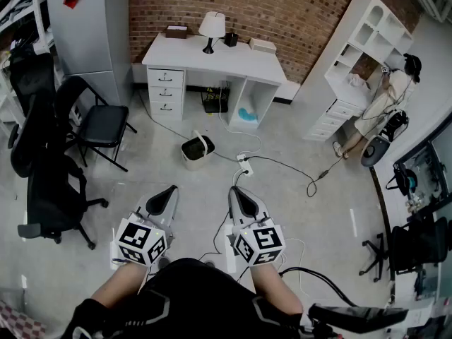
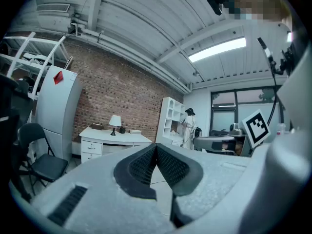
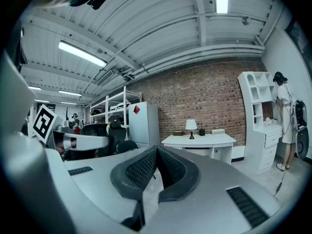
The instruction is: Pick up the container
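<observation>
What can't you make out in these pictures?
- Container: head view, too small to show its contents; neither gripper view shows it.
- Boxes on the desk: head view, too small to identify.
- Person at the shelves: head view, hands too small to see.

Bright, even light from ceiling tubes above the brick wall; shadows faint. Strong fisheye bending, dark vignette at frame edges; nearest foreground blurred.

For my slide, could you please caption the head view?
Left gripper and right gripper, both shut, face a floor container.
</observation>
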Demonstrator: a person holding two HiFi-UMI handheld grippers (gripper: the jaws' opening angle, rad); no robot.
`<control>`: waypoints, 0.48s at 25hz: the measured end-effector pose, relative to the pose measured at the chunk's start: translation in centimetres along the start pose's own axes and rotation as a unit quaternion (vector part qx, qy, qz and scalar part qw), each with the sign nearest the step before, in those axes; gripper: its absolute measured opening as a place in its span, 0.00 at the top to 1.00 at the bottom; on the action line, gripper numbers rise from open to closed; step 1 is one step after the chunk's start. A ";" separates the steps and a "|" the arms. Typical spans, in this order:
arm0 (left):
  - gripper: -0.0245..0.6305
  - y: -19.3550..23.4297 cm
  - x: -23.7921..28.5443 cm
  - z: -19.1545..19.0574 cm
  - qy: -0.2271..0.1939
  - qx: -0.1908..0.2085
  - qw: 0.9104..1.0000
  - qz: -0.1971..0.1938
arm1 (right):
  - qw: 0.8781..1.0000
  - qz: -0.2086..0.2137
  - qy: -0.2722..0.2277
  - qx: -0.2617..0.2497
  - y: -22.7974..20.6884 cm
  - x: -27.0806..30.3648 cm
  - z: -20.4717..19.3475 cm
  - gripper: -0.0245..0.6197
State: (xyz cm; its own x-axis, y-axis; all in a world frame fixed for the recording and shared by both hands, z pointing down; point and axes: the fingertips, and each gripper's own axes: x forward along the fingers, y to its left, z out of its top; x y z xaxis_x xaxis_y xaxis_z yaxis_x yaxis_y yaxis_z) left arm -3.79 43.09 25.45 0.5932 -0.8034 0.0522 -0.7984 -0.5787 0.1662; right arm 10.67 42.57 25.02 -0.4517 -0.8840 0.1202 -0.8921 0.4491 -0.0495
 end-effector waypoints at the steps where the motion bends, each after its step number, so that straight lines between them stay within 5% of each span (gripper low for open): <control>1: 0.96 0.0 -0.2 -0.1 0.000 0.001 1.000 0.000 | 1.000 0.000 0.000 0.000 0.1 0.0 0.0 0.95; 12: 0.96 0.8 -0.6 -0.1 0.001 -0.001 1.000 -0.006 | 1.000 -0.007 0.001 0.004 0.9 0.3 -0.2 0.95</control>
State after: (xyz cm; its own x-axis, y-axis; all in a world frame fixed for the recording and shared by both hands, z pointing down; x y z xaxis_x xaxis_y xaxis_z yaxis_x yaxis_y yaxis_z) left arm -4.82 43.12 25.69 0.6029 -0.7961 0.0522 -0.7910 -0.5880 0.1688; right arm 9.76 42.73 25.20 -0.4398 -0.8895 0.1238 -0.8981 0.4363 -0.0556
